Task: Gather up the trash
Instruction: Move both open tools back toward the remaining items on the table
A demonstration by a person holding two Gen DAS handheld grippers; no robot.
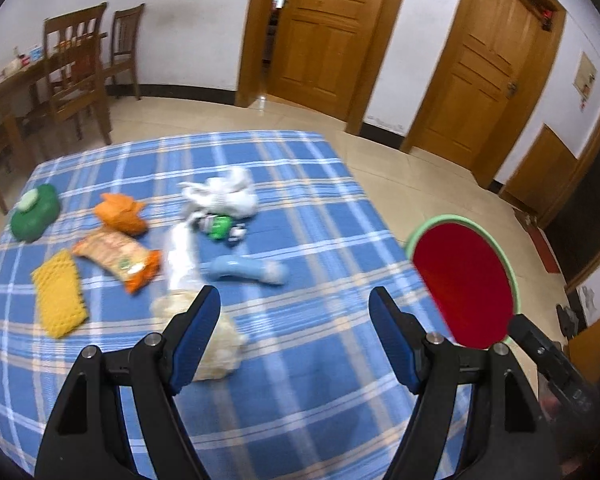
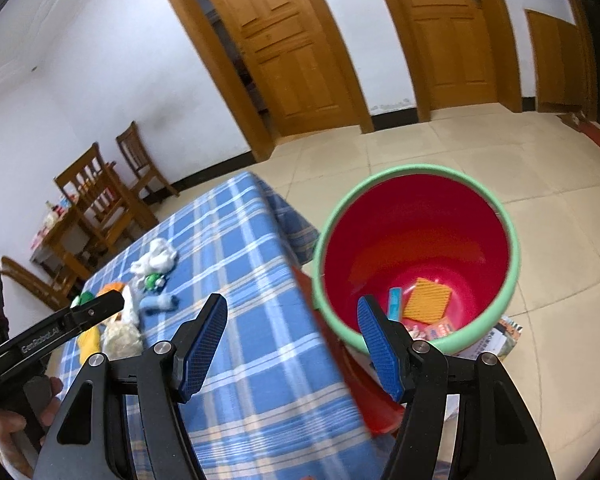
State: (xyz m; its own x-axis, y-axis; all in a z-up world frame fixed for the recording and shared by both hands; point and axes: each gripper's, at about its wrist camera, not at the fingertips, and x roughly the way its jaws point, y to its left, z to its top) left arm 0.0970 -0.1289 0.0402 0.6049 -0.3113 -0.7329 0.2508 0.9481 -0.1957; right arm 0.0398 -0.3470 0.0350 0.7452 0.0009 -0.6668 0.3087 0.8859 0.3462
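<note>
Two hand-held grippers hang over a table draped in a blue plaid cloth (image 1: 308, 184), both with their blue-padded jaws spread apart and nothing between them. The left gripper (image 1: 294, 308) is poised above the near part of the table, close over a crumpled cream-coloured wad of paper (image 1: 220, 344) that lies just beside its left finger. Beyond it the trash is scattered across the cloth: a pale blue plastic tube (image 1: 248, 270), a clear plastic wrapper (image 1: 182, 256), an orange-and-white snack packet (image 1: 116, 258), a yellow textured sponge (image 1: 58, 300), a crumpled orange wrapper (image 1: 122, 212), a green lidded container (image 1: 34, 214), a bundle of white tissue (image 1: 224, 192) and a small green-and-white item (image 1: 220, 226), too blurred to identify. The right gripper (image 2: 292, 314) is held at the table's edge, beside a red plastic bucket with a pale green rim (image 2: 320, 240) that stands on the tiled floor (image 2: 540, 240) just off the table's side. Inside the bucket lie an orange square piece (image 2: 428, 300) and a small blue strip (image 2: 396, 302).
</note>
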